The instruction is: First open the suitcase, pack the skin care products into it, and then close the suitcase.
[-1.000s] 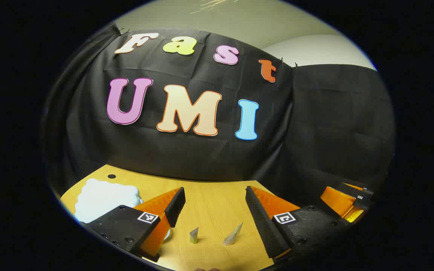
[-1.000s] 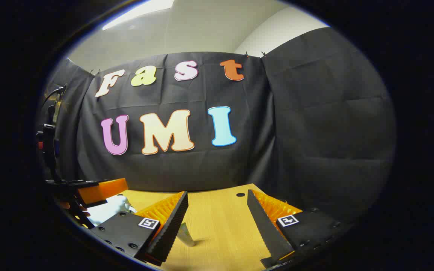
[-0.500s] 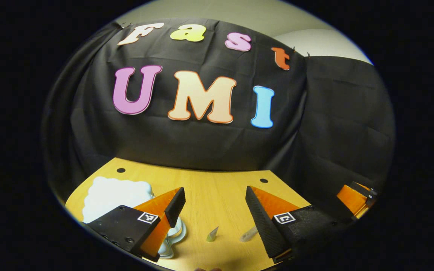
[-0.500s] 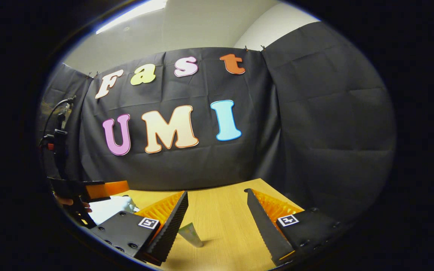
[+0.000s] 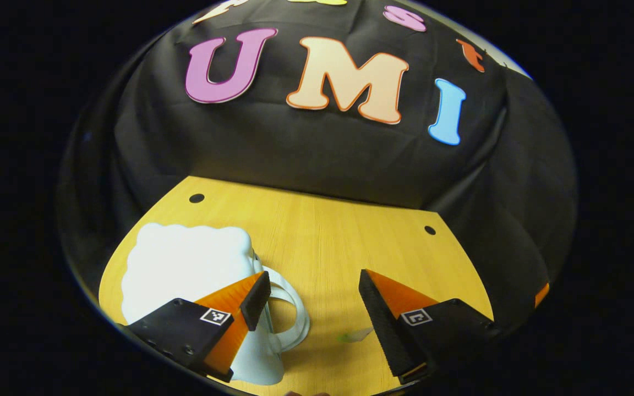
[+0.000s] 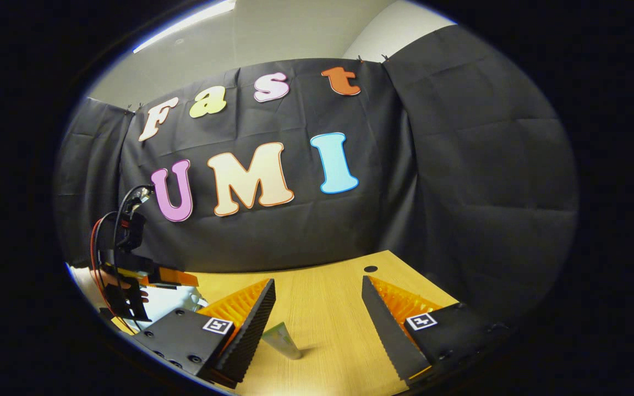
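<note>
Your left tool [image 5: 312,300] hung spread over the white suitcase [image 5: 190,269] (its handle beside one finger). Your right tool [image 6: 318,308] was spread too, a tube [image 6: 283,341] standing on the counter [image 6: 328,291] between its fingers.

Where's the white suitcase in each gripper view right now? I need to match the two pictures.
Left gripper view: the white suitcase is at the lower left, lying on the table, with its looped handle pointing towards the middle.
Right gripper view: a small white part of the suitcase is at the far lower left edge, mostly hidden.
Shared landmark: the wooden table with the black cloth wall behind it.
</note>
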A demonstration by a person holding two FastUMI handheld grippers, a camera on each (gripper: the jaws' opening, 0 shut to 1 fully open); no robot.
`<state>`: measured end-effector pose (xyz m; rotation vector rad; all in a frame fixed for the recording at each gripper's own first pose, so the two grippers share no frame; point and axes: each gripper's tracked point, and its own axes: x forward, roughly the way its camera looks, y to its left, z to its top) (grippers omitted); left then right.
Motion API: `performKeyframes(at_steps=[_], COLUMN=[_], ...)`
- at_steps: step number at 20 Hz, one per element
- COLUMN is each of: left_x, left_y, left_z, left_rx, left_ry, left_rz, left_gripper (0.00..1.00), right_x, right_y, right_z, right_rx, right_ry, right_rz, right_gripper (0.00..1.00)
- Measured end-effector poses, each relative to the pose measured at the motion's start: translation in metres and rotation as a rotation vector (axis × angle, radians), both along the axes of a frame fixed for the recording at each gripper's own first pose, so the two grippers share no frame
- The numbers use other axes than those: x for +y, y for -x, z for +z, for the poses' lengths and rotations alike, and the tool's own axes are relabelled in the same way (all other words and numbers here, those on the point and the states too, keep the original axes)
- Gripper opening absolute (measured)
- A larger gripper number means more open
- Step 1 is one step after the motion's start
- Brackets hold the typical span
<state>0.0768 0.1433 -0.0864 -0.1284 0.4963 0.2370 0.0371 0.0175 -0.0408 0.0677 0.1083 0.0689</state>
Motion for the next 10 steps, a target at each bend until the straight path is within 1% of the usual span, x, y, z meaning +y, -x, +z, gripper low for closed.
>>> performKeyframes(at_steps=[1, 3, 8, 10], left_x=[0.001, 0.005, 0.002, 0.007], left_y=[-0.002, -0.003, -0.011, -0.015], left_z=[-0.004, -0.014, -0.048, -0.063], left_rx=[0.037, 0.122, 0.322, 0.391], left_ry=[0.028, 0.055, 0.078, 0.073], left_rz=[0.002, 0.019, 0.013, 0.044], left_gripper=[0.95, 0.96, 0.96, 0.96], right_x=[-0.001, -0.004, -0.010, -0.013], right_y=[0.000, -0.001, 0.001, 0.003], right_z=[-0.002, -0.006, -0.009, -0.012], right_rx=[0.009, 0.021, 0.031, 0.040], right_ry=[-0.001, -0.003, -0.002, -0.002], right_rz=[0.000, -0.005, -0.015, -0.020], right_gripper=[0.98, 0.98, 0.98, 0.98])
